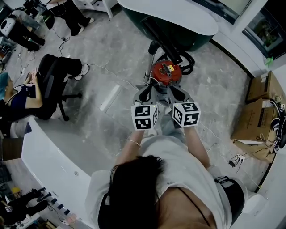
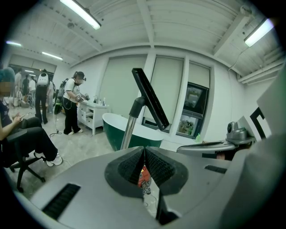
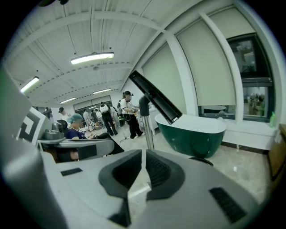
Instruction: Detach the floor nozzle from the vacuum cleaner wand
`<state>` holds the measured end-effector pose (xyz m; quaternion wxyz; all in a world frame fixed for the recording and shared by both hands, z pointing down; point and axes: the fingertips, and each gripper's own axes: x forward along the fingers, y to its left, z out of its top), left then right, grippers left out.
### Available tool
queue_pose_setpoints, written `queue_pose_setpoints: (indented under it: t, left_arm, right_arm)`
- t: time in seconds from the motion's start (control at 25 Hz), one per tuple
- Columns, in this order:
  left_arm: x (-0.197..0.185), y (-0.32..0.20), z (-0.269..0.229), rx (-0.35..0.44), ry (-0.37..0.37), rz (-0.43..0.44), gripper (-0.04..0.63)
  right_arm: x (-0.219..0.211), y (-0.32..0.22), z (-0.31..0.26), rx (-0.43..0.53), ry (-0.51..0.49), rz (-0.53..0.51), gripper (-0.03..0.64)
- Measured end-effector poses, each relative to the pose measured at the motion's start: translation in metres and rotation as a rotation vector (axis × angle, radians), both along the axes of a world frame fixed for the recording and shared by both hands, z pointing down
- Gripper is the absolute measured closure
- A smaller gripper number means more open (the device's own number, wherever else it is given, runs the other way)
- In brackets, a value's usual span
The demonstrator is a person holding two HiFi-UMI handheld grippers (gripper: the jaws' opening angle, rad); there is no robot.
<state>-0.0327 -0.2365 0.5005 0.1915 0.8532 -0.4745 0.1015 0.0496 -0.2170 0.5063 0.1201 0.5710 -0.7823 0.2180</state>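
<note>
Left gripper (image 2: 144, 152): jaws pressed together, empty. Right gripper (image 3: 144, 154): likewise closed on nothing. Floor nozzle (image 2: 150, 98) attached to top of wand (image 2: 128, 127), up in air ahead of and above both grippers, long axis slanting down to right. Wand near upright, rising beside red canister (image 1: 166, 71). Left gripper probably nearer wand; hard to judge. Green bathtub (image 3: 192, 136) behind; contents not visible.

Vacuum cleaner (image 1: 166, 71) on floor (image 1: 116, 53); bathtub (image 1: 178, 13) behind; cardboard boxes (image 1: 252, 120) right.

Black nozzle (image 2: 150, 98) seemingly atop silver wand (image 2: 128, 129)
</note>
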Motion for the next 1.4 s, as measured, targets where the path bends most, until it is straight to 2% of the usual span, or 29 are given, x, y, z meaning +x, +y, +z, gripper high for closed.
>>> queue_pose_setpoints:
  t: [0.2,0.32,0.68,1.0,1.4]
  left_arm:
    - [0.002,-0.012,-0.002,0.008,0.004,-0.016,0.588]
    - [0.004,-0.019,-0.005,0.012,0.001,-0.025,0.588]
    - [0.013,-0.039,-0.006,0.018,-0.003,-0.039,0.587]
    - [0.017,-0.055,-0.005,0.019,-0.002,-0.056,0.588]
    - [0.021,-0.073,-0.008,0.034,-0.006,-0.065,0.588]
  right_arm:
    - [-0.001,-0.011,-0.004,0.008,0.001,-0.034,0.593]
    - [-0.003,-0.018,-0.010,0.009,-0.009,-0.071,0.491]
    - [0.002,-0.037,-0.029,0.046,-0.009,-0.131,0.471]
    - [0.010,-0.056,-0.065,0.123,-0.010,-0.155,0.399]
    - [0.021,-0.081,-0.079,0.169,0.066,-0.173,0.351]
